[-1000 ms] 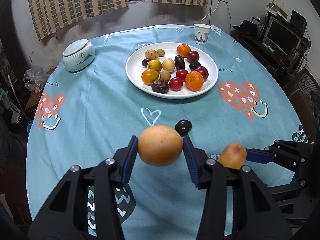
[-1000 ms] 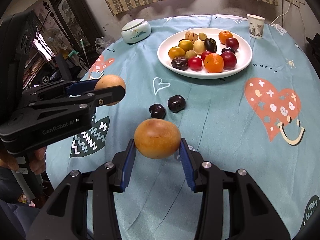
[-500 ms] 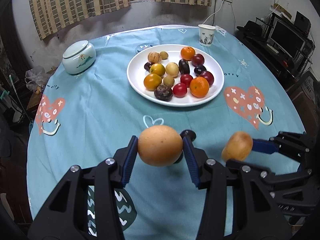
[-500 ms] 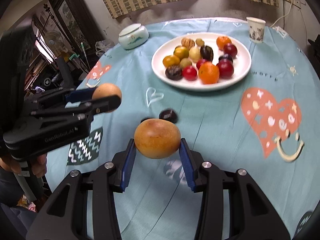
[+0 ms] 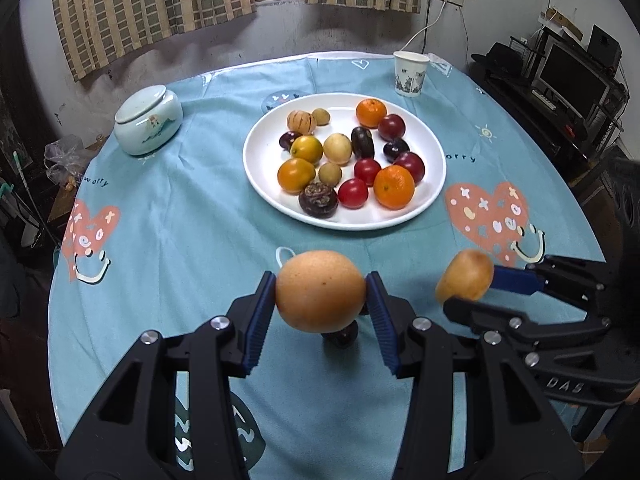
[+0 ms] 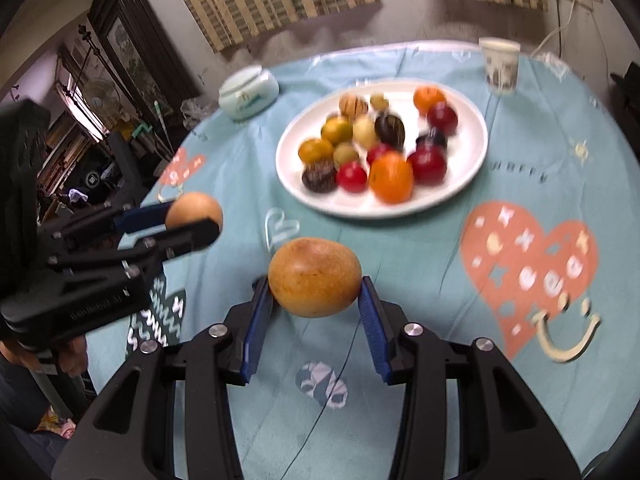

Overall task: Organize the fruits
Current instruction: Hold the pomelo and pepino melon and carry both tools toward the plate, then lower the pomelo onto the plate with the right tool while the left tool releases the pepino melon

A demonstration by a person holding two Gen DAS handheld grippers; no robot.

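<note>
A tan round fruit (image 5: 320,291) is clamped in the left gripper (image 5: 321,300) above the tablecloth (image 5: 180,220); a similar brown fruit (image 6: 314,277) is clamped in the right gripper (image 6: 316,300). A dark fruit (image 5: 341,335) is partly hidden under the first. Beyond, the white plate (image 5: 434,184) of mixed fruits is seen, with a lidded jar (image 5: 147,119) and a paper cup (image 5: 410,68) near it.

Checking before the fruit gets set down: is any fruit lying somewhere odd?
Yes. One dark fruit lies loose on the tablecloth, apart from the white plate, partly hidden behind the tan fruit clamped in the left gripper.
</note>
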